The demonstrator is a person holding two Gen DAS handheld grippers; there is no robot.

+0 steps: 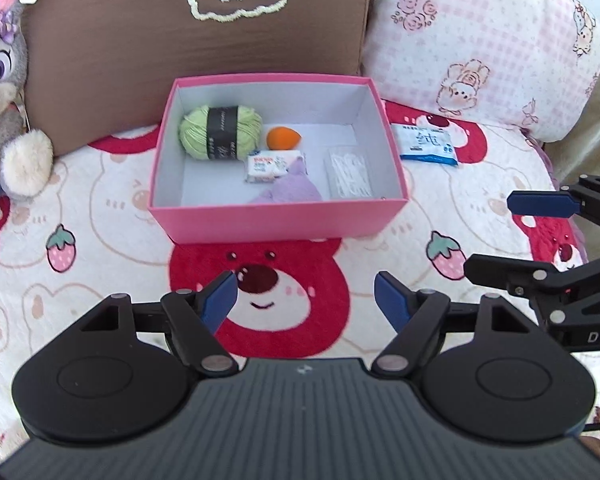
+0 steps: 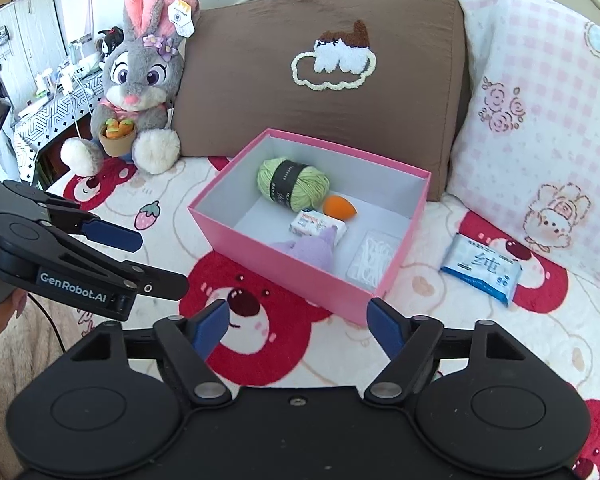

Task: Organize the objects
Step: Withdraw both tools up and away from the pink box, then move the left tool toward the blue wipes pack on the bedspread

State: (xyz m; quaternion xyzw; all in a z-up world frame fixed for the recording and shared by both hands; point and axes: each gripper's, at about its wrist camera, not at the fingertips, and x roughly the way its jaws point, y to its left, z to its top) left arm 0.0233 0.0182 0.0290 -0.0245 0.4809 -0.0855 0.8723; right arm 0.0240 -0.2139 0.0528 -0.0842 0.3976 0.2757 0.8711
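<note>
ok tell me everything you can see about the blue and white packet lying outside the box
The blue and white packet is a flat, soft plastic pack, white on its face with a blue band along its lower edge and a large blue character printed on it. It looks sealed and lies flat on the bear-print blanket, partly over a red bear. It sits to the right of the pink box, apart from it, in front of the pink checked pillow. Neither gripper touches it.

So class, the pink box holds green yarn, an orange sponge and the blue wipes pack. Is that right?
Not quite. The blue wipes pack lies outside the pink box, on the blanket beside it, as the right wrist view shows. Green yarn and orange sponge are inside.
</note>
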